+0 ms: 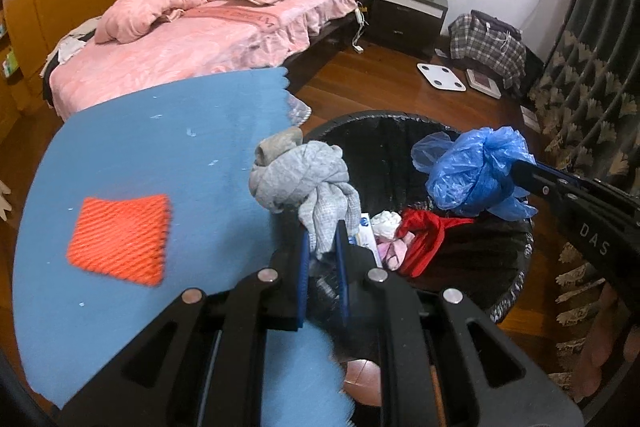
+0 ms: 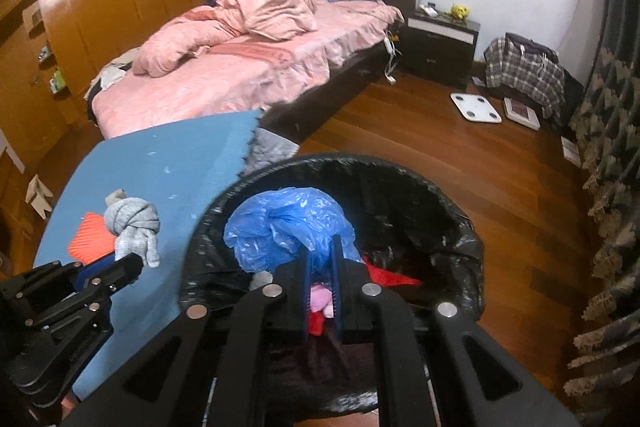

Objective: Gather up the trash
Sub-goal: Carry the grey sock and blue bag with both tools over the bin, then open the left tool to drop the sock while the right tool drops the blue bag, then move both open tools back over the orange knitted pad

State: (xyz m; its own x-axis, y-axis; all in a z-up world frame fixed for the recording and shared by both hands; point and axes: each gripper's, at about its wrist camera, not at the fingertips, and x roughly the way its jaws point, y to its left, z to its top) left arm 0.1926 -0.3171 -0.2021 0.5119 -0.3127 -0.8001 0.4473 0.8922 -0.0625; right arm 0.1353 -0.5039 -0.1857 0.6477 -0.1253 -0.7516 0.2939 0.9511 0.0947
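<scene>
My left gripper [image 1: 323, 239] is shut on a knotted grey cloth [image 1: 304, 183] and holds it at the near rim of a black-lined trash bin [image 1: 516, 275]. My right gripper [image 2: 323, 255] is shut on a crumpled blue plastic bag [image 2: 280, 223] and holds it above the bin [image 2: 460, 239]. Inside the bin lie a red cloth [image 1: 428, 231], pink and white scraps [image 1: 390, 235] and a white packet. An orange ribbed pad [image 1: 120, 239] lies on the blue foam mat [image 1: 160, 155]. In the right wrist view the left gripper with the grey cloth [image 2: 134, 227] is over the mat.
A bed with pink bedding [image 1: 208, 27] stands behind the mat. A dark nightstand [image 1: 412, 11], a white scale [image 1: 440, 77], a plaid bag [image 1: 488, 43] and a patterned curtain [image 1: 580, 107] are on the wooden floor's far and right sides. Wooden wardrobes [image 2: 100, 11] line the left wall.
</scene>
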